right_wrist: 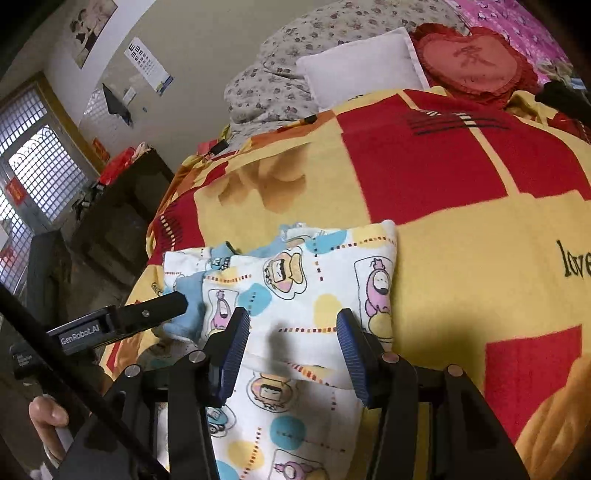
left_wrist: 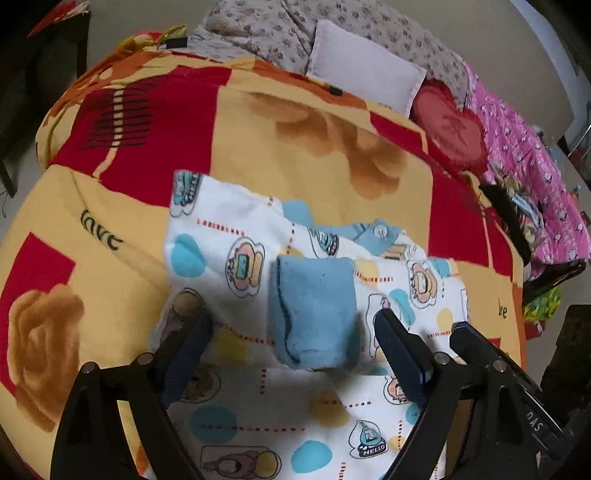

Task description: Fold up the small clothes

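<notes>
A small white garment [left_wrist: 236,251] with cartoon prints and blue trim lies partly folded on the red and yellow bedspread [left_wrist: 295,129]. Its blue sleeve cuff [left_wrist: 314,314] lies folded over the middle. My left gripper [left_wrist: 291,325] is open, its fingers either side of the cuff, just above the cloth. In the right wrist view the same garment [right_wrist: 306,280] lies ahead. My right gripper [right_wrist: 291,325] is open over its near part, holding nothing. The left gripper's finger [right_wrist: 147,314] shows at the left there, by the blue cuff [right_wrist: 188,302].
A white pillow [left_wrist: 365,77], a red heart cushion [left_wrist: 450,129], a floral quilt [left_wrist: 332,29] and a pink blanket [left_wrist: 524,166] lie at the bed's far end. Dark furniture [right_wrist: 110,221] and a barred window [right_wrist: 33,166] stand left of the bed.
</notes>
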The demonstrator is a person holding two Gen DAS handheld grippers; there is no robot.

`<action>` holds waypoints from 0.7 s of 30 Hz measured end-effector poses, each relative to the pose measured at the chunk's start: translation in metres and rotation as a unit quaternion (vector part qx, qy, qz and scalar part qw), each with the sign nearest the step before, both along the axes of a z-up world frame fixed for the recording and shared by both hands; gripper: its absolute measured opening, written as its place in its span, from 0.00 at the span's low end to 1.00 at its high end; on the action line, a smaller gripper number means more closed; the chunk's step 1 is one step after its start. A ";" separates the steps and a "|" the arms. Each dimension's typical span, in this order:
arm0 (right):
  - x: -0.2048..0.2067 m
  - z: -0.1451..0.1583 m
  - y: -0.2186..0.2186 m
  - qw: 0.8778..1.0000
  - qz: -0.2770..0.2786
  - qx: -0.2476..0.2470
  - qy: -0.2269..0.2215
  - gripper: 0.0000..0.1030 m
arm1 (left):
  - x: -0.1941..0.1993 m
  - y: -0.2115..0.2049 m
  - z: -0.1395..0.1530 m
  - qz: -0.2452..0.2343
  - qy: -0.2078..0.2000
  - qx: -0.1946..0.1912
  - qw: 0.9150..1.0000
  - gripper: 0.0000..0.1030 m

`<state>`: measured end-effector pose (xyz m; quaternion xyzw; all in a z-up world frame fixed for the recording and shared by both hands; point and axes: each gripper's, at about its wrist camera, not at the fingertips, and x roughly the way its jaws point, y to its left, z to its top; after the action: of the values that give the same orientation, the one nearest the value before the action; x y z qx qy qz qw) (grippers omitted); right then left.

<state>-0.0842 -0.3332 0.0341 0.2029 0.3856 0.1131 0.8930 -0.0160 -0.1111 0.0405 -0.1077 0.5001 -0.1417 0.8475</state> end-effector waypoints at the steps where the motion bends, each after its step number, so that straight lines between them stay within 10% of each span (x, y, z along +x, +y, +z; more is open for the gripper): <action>1: -0.002 0.000 0.000 1.000 0.000 0.002 -0.001 0.53 | 0.000 0.001 0.001 -0.002 -0.002 -0.005 1.000 0.87; 6: -0.009 0.004 -0.010 1.000 -0.007 0.024 -0.011 0.53 | 0.008 -0.002 -0.009 -0.019 0.029 -0.036 0.999 0.80; 8: -0.012 0.009 -0.014 0.999 -0.012 0.028 -0.021 0.53 | 0.012 -0.001 -0.016 -0.014 0.041 -0.039 0.998 0.46; 12: -0.018 0.015 -0.021 0.999 -0.022 0.028 -0.027 0.53 | 0.009 -0.001 -0.012 -0.018 0.029 -0.040 0.999 0.07; 21: -0.010 0.027 -0.028 0.999 -0.045 0.003 -0.030 0.53 | 0.014 0.021 0.049 -0.016 -0.066 -0.030 0.997 0.06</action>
<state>-0.0943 -0.3612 0.0614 0.2193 0.3484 0.0802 0.9078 -0.0020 -0.0903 0.0895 -0.1150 0.4405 -0.1772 0.8725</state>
